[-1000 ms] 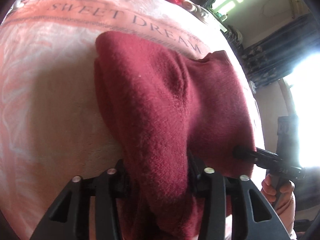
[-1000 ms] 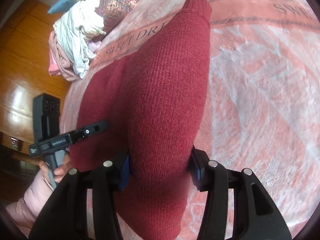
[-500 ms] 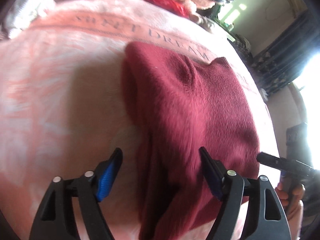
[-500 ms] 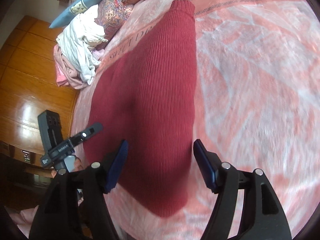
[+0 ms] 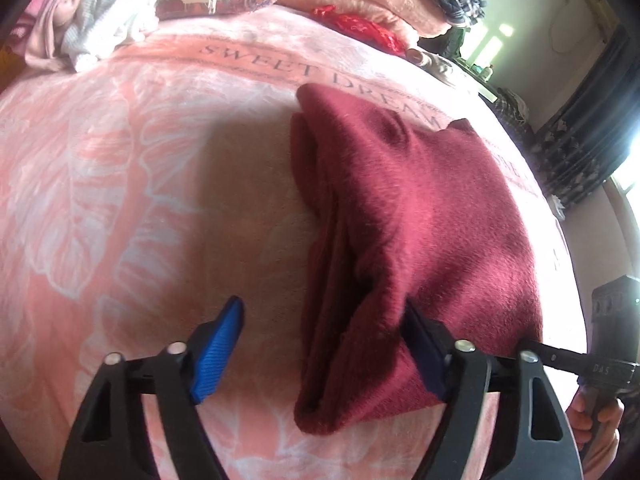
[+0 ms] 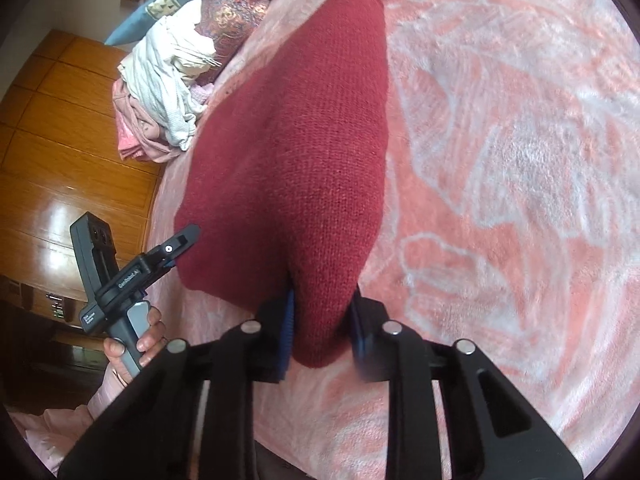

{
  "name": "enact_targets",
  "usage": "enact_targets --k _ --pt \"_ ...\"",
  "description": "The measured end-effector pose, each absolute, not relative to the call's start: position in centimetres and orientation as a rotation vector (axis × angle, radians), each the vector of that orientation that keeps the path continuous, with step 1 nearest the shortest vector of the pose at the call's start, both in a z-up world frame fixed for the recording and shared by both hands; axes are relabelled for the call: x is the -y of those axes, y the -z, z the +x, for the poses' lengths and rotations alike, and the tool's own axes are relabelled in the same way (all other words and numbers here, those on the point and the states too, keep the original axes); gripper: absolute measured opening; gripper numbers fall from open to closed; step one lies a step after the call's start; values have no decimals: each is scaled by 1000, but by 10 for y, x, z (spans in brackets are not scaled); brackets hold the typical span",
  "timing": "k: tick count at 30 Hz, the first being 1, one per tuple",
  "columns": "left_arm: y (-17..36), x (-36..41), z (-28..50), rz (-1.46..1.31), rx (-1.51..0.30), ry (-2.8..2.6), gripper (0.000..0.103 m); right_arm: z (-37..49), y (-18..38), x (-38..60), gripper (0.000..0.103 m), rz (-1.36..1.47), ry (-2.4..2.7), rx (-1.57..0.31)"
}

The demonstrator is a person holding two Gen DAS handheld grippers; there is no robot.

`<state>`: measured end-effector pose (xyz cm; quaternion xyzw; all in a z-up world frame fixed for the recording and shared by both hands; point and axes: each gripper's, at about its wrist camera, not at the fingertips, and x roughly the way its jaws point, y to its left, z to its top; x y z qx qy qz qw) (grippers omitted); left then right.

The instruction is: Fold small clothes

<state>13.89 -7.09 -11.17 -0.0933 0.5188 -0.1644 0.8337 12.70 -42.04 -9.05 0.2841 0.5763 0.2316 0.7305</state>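
A dark red knit sweater (image 5: pixel 408 216) lies folded on the pink "SWEET DREAM" blanket (image 5: pixel 120 184). My left gripper (image 5: pixel 324 340) is open, its jaws wide apart around the sweater's near left edge, the right pad against the cloth. It also shows in the right wrist view (image 6: pixel 176 244), beside the sweater's left corner. In the right wrist view the sweater (image 6: pixel 304 152) stretches away from me. My right gripper (image 6: pixel 322 328) is shut on the sweater's near right corner. It shows at the right edge of the left wrist view (image 5: pixel 560 358).
A pile of loose clothes (image 6: pixel 164 80) and pillows (image 6: pixel 232 20) lies at the head of the bed; it also shows in the left wrist view (image 5: pixel 100 12). A wooden wardrobe (image 6: pixel 60 128) stands to the left. Dark curtains (image 5: pixel 580 140) and a bright window are on the right.
Both grippers let go of the sweater and opened as it was laid down. The right gripper has since closed again on the near corner. The left stays open and has drawn back.
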Motion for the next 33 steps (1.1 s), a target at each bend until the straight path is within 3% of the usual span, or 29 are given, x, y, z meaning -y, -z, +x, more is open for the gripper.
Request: enact_targets --k 9,12,16,19,21,25,27,31,33 --pt "120 78 130 -118 -1090 295 79 124 99 421 19 603 -447 -1282" --pt "134 76 134 -137 -1112 289 87 123 110 420 19 598 -422 -1291" --pt "140 77 135 -126 -1108 288 89 123 115 415 22 565 -386 -1288" --pt "139 78 134 -112 -1105 284 90 122 115 415 28 566 -372 -1285" --pt "137 76 135 -124 -1117 281 90 121 112 416 42 572 -357 -1282" --pt "127 74 132 -133 -1139 274 90 111 94 415 47 520 -325 -1254" --pt "121 74 129 -110 -1148 250 94 106 83 411 59 461 -289 -1245" --pt "109 76 116 -38 -1153 192 97 93 62 401 66 333 -199 -1223" --pt "103 76 109 -6 -1152 164 99 88 55 395 76 272 -143 -1222"
